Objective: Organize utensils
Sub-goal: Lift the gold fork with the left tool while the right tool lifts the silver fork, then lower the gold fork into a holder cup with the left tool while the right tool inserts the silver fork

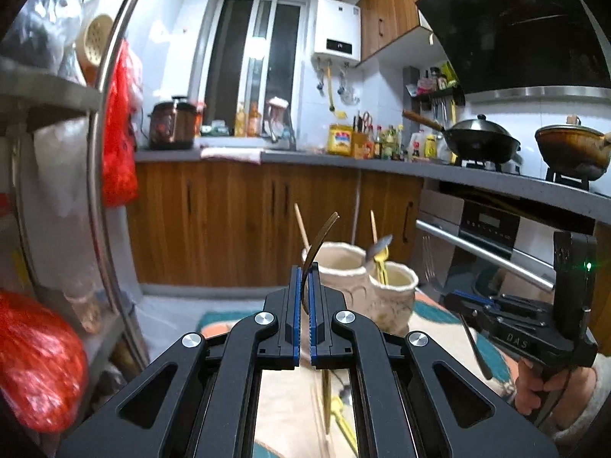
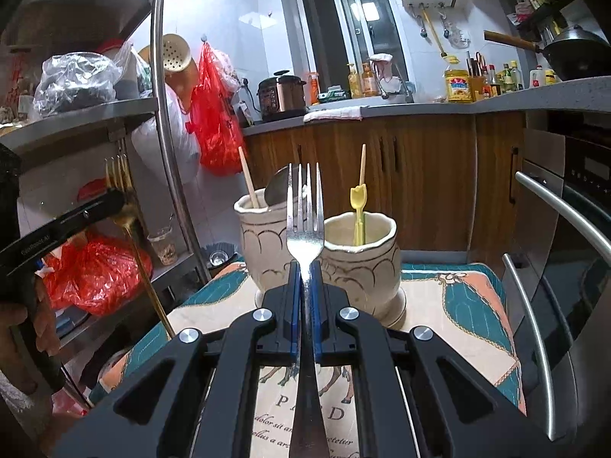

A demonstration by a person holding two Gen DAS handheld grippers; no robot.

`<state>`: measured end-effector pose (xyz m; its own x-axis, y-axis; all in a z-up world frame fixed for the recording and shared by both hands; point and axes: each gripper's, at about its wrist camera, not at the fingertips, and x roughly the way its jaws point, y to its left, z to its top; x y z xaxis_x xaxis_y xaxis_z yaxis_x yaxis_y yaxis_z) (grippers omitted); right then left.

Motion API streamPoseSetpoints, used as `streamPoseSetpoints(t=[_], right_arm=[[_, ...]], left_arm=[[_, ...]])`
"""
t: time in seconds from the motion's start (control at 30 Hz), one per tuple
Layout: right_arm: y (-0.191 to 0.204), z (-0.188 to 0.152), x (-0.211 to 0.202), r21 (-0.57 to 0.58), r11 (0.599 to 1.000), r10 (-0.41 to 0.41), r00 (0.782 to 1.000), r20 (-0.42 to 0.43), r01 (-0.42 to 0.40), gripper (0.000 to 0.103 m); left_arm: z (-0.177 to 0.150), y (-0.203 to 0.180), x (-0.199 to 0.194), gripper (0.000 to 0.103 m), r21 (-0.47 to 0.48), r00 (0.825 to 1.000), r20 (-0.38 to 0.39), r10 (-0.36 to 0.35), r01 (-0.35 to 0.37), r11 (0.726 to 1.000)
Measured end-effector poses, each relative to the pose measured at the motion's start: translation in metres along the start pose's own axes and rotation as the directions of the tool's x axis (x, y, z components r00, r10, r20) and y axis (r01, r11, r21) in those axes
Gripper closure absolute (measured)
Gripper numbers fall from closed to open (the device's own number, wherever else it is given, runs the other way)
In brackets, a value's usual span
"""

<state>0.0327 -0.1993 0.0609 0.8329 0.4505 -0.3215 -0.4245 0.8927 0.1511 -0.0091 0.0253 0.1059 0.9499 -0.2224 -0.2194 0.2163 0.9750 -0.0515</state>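
- The right gripper (image 2: 304, 267), matte black with blue ribbed pads, was clenched on the neck of a shiny silver fork (image 2: 304, 225), tines up at frame centre.
- The left gripper (image 1: 304, 278) pinched a slim gold fork (image 1: 319, 244), seen edge-on.
- Behind them stood two cream glazed vases (image 2: 359, 267) with scalloped line work, holding utensils.
- The patterned mat (image 2: 469, 305) beneath showed the letters "P" and "D".
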Motion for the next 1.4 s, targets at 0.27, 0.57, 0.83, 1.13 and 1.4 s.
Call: streamPoseSetpoints(t=[0.27, 0.57, 0.83, 1.13, 1.4], right_arm=[[-0.010, 0.034, 0.011, 0.033, 0.999, 0.016, 0.999, 0.038, -0.017, 0.098], [-0.038, 0.095, 0.045, 0.084, 0.996, 0.019, 0.992, 0.127, -0.029, 0.098], [-0.060, 0.103, 0.090, 0.149, 0.985, 0.063, 0.981, 0.184, -0.091, 0.098], [-0.062, 0.076, 0.104, 0.115, 0.993, -0.010, 0.985, 0.172, -0.010, 0.098], [-0.064, 0.075, 0.099, 0.127, 0.992, -0.034, 0.978, 0.207, 0.007, 0.098]], left_arm=[[0.046, 0.008, 0.006, 0.099, -0.051, 0.997, 0.045, -0.069, 0.071, 0.996], [0.109, -0.004, 0.029, 0.099, 0.001, 0.986, 0.135, -0.093, 0.094, 0.996], [0.129, -0.012, 0.072, 0.099, 0.052, 0.989, 0.141, -0.044, 0.037, 0.998], [0.097, -0.007, 0.106, 0.099, 0.057, 0.997, 0.064, -0.030, 0.026, 0.998], [0.076, -0.008, 0.108, 0.099, 0.036, 0.999, 0.040, -0.035, 0.034, 0.999]])
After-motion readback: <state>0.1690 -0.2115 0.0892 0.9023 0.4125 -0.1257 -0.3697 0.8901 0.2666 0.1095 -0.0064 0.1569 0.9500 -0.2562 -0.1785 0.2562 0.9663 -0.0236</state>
